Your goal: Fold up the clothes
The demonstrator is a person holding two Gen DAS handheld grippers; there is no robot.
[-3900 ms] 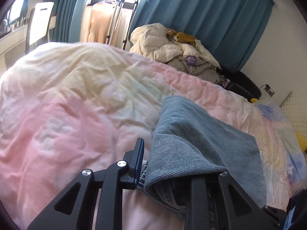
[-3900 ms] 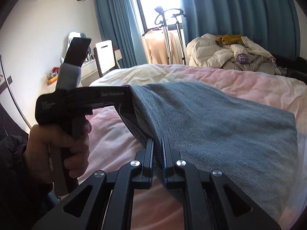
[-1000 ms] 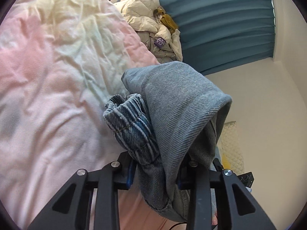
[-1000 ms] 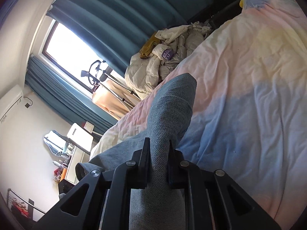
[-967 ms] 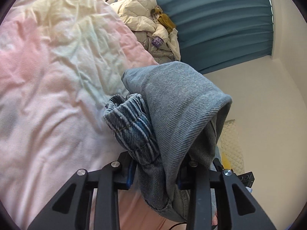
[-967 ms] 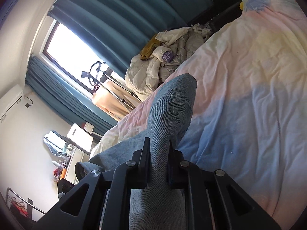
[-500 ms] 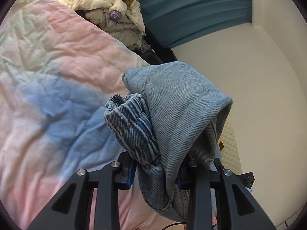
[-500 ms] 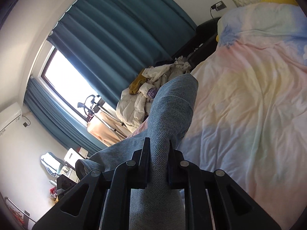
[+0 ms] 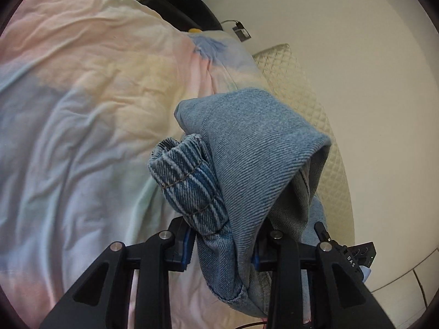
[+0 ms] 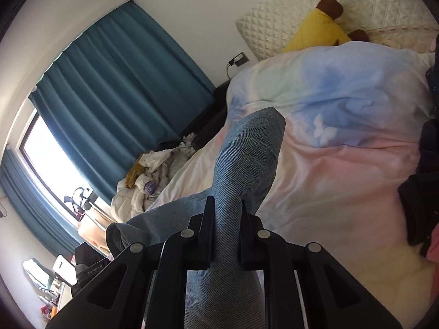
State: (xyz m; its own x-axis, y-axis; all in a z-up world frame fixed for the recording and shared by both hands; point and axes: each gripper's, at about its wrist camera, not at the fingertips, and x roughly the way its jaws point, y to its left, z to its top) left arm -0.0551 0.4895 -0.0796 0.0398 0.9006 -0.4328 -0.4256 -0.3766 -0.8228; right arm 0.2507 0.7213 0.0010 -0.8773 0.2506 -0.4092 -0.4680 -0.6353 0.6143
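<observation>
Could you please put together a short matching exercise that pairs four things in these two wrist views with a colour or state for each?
Things:
1. jeans
2. curtain
3. plush toy
4. duvet

Colours or states:
A. teal, hanging beside the window
B. yellow, lying against the quilted headboard
C. blue denim, clamped in both grippers
D. pastel pink, blue and cream, spread over the bed

Pairs: 1-C, 2-A, 3-B, 4-D

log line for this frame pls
phase: carrying | left gripper: shut on jeans | right gripper: shut on jeans | jeans: lifted above duvet
</observation>
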